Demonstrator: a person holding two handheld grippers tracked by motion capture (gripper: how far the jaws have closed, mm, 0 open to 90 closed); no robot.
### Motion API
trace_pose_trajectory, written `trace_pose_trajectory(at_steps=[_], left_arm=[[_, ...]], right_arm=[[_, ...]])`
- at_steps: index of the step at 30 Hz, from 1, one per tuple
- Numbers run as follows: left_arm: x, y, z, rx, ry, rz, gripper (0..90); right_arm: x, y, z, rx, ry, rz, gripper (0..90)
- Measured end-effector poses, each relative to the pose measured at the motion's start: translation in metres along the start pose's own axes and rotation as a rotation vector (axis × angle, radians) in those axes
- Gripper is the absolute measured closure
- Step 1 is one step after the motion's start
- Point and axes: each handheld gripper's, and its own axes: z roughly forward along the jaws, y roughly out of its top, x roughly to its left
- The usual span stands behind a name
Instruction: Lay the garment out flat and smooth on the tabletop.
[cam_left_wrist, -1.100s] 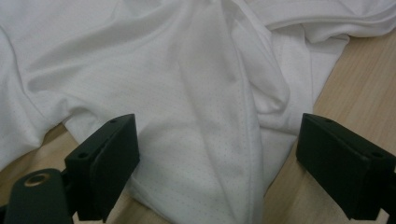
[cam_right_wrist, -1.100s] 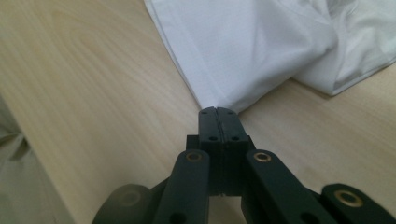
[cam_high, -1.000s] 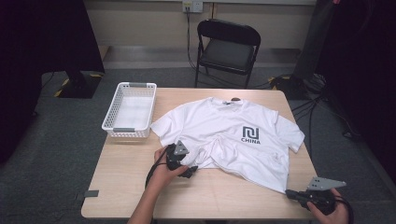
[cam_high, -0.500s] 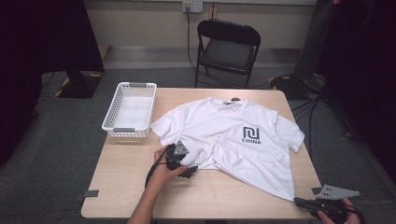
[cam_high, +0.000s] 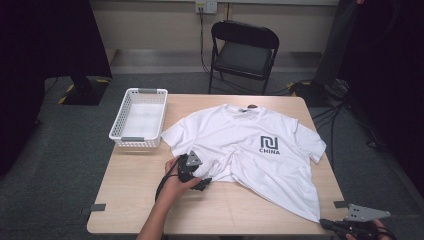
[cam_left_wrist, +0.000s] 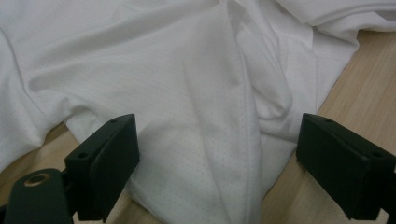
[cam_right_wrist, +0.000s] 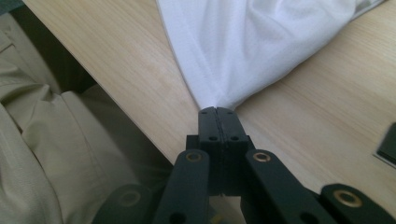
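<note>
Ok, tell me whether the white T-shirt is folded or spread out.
Mostly spread: the T-shirt lies flat, print up, bunched at the left tongs, its bottom corner pinched in the shut right tongs.

The white T-shirt (cam_high: 245, 145), centre of the high view, carries a dark blocky logo on its chest, with the word "CHINA" printed right beneath.

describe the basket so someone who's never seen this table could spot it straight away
Start at the wooden table in front of the black folding chair. At its far left corner, just left of the white t-shirt, sits the basket. It is a white plastic tub with lattice walls, the one stiff thing beside the soft cloth.
</note>
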Motion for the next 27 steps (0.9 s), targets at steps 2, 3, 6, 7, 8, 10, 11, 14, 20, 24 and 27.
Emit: trace_pose_trajectory(at_steps=[2, 3, 6, 7, 8, 10, 11, 14, 20, 24, 27], left_arm=[[0.000, 0.000, 0.000, 0.000, 0.000, 0.001, 12.6], [0.000, 0.000, 0.000, 0.000, 0.000, 0.001, 12.6], [0.000, 0.000, 0.000, 0.000, 0.000, 0.001, 12.6], [0.000, 0.000, 0.000, 0.000, 0.000, 0.001, 12.6], [0.000, 0.000, 0.000, 0.000, 0.000, 0.001, 12.6], [0.000, 0.000, 0.000, 0.000, 0.000, 0.000, 12.6], [0.000, 0.000, 0.000, 0.000, 0.000, 0.000, 12.6], [0.000, 0.000, 0.000, 0.000, 0.000, 0.000, 12.6], [0.000, 0.000, 0.000, 0.000, 0.000, 0.000, 12.6], [0.000, 0.000, 0.000, 0.000, -0.001, 0.001, 12.6], [0.000, 0.000, 0.000, 0.000, -0.001, 0.001, 12.6]], right_arm=[[0.000, -0.002, -0.002, -0.006, 0.000, 0.009, 90.0], [0.000, -0.003, -0.003, -0.008, -0.004, 0.009, 90.0], [0.000, -0.002, -0.004, -0.012, -0.023, -0.001, 87.6], [0.000, -0.001, -0.005, -0.013, -0.032, -0.008, 84.6], [0.000, 0.001, -0.006, -0.017, -0.039, -0.016, 79.0], [-0.002, 0.005, -0.008, -0.036, -0.055, 0.001, 73.2], [-0.003, 0.008, -0.008, -0.039, -0.055, -0.001, 72.7], [-0.010, 0.018, -0.004, -0.065, -0.078, 0.031, 67.5], [-0.030, 0.035, 0.022, -0.071, -0.148, 0.103, 63.9], [-0.036, 0.041, 0.032, -0.062, -0.211, 0.128, 60.8], [-0.043, 0.044, 0.034, -0.076, -0.237, 0.148, 59.8]])
